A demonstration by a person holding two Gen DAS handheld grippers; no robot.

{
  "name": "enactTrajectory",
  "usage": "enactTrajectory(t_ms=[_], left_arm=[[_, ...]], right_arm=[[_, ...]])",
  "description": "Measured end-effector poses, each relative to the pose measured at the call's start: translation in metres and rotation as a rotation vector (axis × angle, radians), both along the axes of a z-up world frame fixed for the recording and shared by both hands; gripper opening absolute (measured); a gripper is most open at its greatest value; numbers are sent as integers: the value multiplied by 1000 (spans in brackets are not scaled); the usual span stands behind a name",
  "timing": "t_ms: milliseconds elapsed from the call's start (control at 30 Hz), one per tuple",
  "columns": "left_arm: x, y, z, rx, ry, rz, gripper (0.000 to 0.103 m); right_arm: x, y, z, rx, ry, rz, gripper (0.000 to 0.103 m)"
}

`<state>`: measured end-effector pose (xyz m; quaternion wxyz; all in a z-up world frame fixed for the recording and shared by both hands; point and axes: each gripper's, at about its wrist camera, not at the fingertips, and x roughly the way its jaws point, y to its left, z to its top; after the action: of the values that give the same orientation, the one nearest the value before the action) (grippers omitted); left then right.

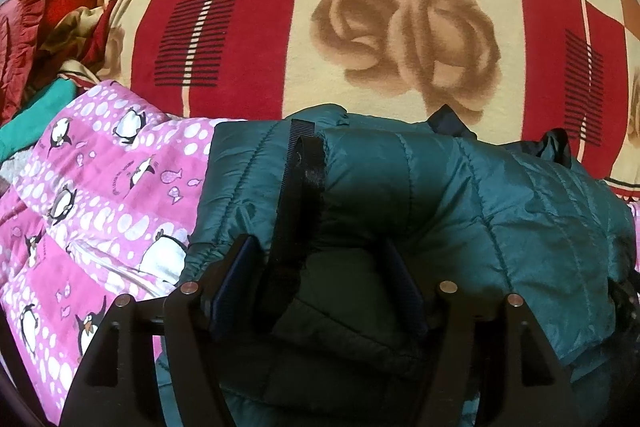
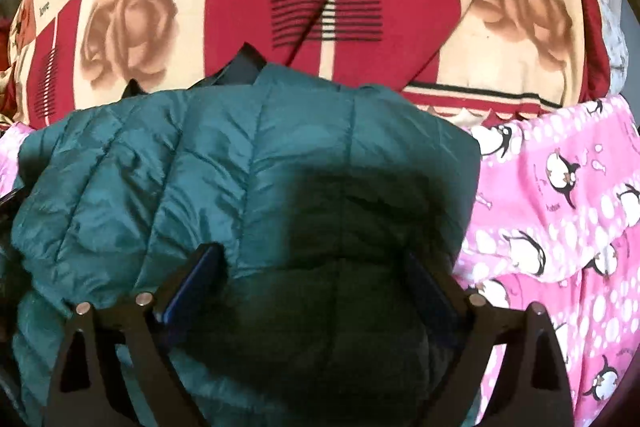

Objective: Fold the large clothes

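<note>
So the jacket (image 1: 460, 195) sat on the penguin blanket (image 1: 100, 187), with the rose blanket (image 1: 400, 27) right behind both.

A bed spread with a red-and-cream rose-print blanket (image 1: 248, 27) carries everything. On its near part lies a pink penguin-print cloth (image 1: 100, 195), and the teal quilted jacket (image 1: 460, 195) lies probably on that.
</note>
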<state>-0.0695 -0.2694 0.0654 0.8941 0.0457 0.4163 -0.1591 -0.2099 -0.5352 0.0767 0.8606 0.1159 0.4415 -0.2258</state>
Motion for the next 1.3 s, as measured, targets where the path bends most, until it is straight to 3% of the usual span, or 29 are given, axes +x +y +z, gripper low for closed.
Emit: enactTrajectory(t_ms=[300, 600, 1300], left_arm=[[-24, 27, 34, -19, -49, 13, 48], [-54, 48, 55, -37, -74, 5, 48], [-108, 61, 62, -21, -64, -35, 48]], right_arm=[[-40, 15, 42, 19, -89, -14, 95], [-62, 40, 59, 75, -97, 21, 95], [-105, 58, 59, 114, -76, -17, 95]])
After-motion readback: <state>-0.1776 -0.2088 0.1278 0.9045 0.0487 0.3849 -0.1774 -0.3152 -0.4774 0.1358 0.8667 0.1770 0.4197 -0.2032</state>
